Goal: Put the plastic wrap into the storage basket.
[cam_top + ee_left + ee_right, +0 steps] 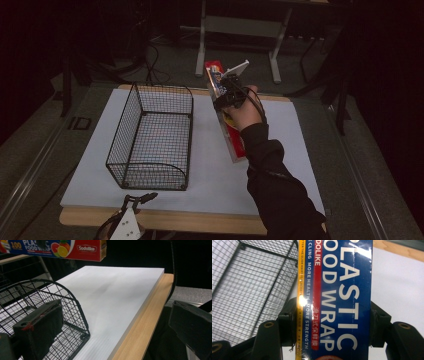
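Above the white board [210,170] on the table [165,220], the right tool [226,92] is clenched on a long box of plastic food wrap [235,137], holding it up off the surface, just to the right of the black wire basket [150,135]; its jaws press both long sides of the box. The basket stands empty on the board's left half. Down at the table's near edge the left tool [137,200] hangs with its jaws spread apart, gripping nothing.
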`<state>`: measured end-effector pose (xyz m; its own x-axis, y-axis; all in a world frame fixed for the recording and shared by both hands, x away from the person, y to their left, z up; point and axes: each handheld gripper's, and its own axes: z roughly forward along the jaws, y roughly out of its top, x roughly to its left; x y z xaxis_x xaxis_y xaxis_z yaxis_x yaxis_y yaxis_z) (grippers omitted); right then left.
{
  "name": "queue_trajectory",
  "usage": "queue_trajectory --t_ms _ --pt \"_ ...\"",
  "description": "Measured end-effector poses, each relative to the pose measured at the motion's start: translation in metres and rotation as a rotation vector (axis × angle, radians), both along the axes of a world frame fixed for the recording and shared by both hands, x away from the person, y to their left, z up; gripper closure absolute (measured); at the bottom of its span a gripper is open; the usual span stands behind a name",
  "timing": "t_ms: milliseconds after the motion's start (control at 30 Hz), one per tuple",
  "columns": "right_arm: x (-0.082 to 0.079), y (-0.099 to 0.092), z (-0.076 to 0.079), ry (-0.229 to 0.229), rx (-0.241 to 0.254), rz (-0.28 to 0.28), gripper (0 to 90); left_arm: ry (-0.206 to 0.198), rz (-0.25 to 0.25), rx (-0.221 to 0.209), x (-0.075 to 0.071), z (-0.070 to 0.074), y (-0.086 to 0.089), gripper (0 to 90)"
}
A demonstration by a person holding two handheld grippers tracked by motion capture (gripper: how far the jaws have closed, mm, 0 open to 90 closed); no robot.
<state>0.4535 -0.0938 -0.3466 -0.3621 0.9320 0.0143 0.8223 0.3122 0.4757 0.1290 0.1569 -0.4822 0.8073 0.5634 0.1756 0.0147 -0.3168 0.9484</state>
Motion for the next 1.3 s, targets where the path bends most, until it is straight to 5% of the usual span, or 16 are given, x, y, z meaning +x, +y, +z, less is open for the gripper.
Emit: queue_trajectory --t_ms 600,1300 --pt "-0.02 0.073 0.029 -0.059 0.061 0.144 39.2 0.0 -0.002 -0.005 0.0 0.0 0.001 0.2" --pt "-0.025 0.148 0.016 -0.121 0.124 0.252 39.2 -0.003 -0.001 -0.016 -0.003 0.001 0.004 0.2"
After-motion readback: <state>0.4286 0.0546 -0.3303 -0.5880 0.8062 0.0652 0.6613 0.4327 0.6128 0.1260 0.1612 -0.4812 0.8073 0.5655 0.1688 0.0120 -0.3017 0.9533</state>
